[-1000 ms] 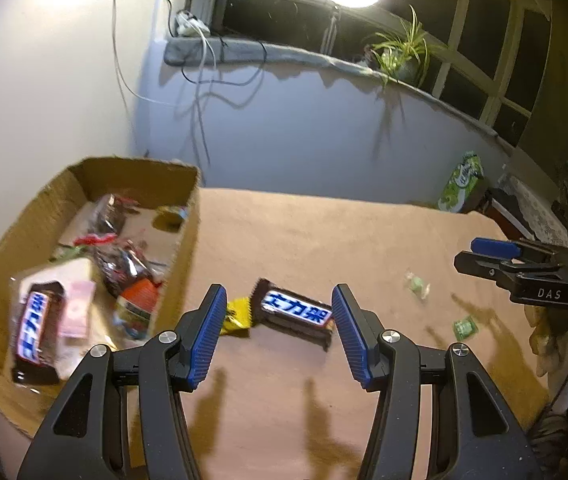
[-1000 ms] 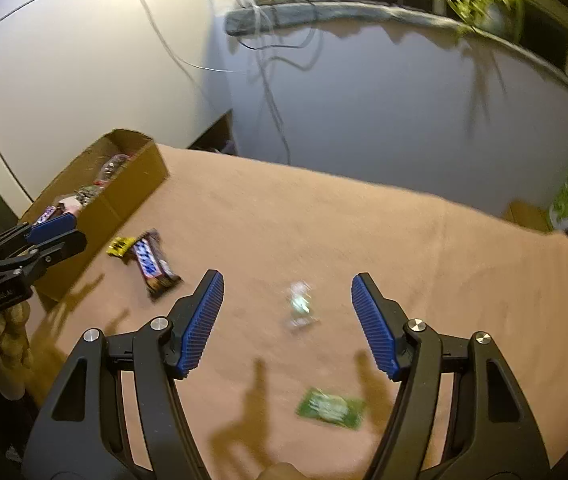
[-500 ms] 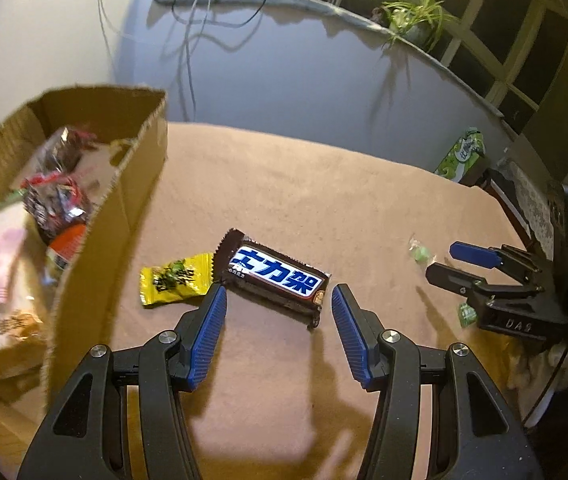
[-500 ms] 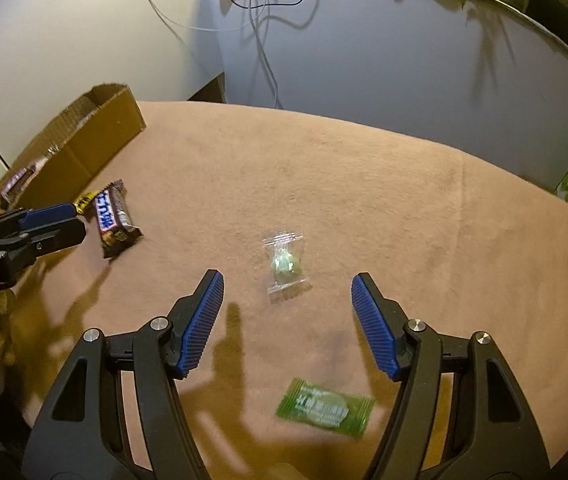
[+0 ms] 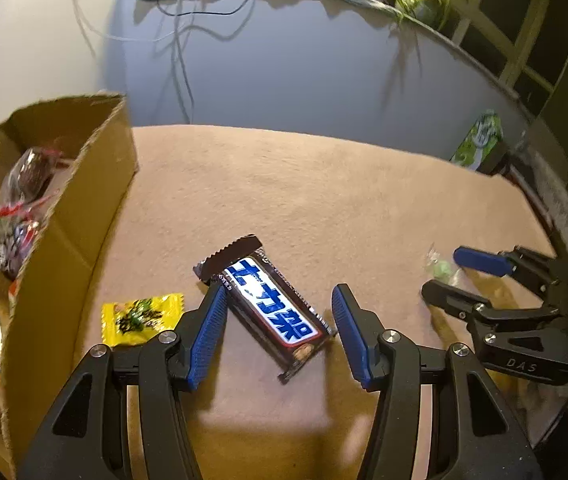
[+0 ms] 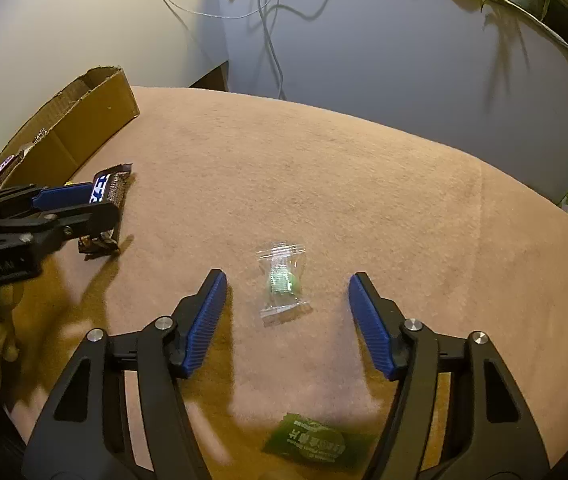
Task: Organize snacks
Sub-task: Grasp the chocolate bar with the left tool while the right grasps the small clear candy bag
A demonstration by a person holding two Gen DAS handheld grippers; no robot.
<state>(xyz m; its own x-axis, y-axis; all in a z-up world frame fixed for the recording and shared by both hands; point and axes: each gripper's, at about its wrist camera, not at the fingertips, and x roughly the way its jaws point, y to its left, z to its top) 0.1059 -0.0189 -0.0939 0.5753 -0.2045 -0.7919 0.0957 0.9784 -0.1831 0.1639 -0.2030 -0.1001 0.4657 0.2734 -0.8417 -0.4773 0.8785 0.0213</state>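
Both tongs gape empty: left tongs (image 5: pixel 278 320) straddle the brown-and-blue chocolate bar (image 5: pixel 268 304) askew; closing may skid it. Right tongs (image 6: pixel 287 312) may crush the clear-wrapped green candy (image 6: pixel 283 282) between them.

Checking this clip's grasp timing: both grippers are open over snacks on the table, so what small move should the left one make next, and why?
Probably lower slightly and close. The left gripper is open with the chocolate bar lying diagonally between its fingers, flat on the table; the cardboard box waits to its left. The right gripper likewise brackets the clear-wrapped candy.
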